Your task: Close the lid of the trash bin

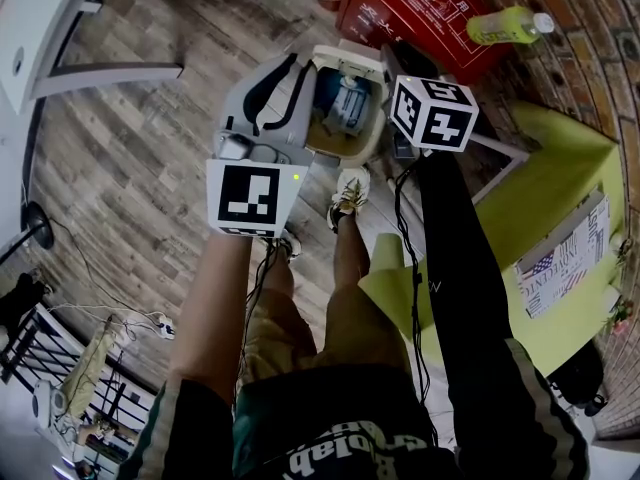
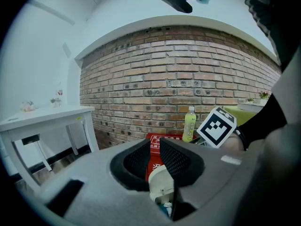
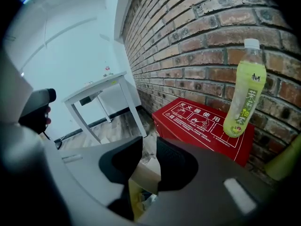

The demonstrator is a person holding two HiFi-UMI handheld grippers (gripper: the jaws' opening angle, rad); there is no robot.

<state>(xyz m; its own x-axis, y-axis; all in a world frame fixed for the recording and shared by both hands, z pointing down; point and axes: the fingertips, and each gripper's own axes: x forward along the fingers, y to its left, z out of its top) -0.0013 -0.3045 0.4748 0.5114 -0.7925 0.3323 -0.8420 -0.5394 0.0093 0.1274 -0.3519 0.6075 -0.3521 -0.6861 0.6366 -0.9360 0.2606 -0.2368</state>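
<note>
Left gripper (image 2: 155,145) and right gripper (image 3: 149,142) hover, the open trash bin (image 1: 335,151) just beneath their tips, probably to shut it. Both pairs of jaws stand slightly spread, pinching nothing

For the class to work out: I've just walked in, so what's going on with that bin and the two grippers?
A person stands over an open trash bin on the wooden floor, a gripper in each hand. The left gripper and the right gripper both hang just above the bin, jaws apart, with part of the bin showing through each gap. Rubbish shows inside, and the bin is not yet closed.
</note>
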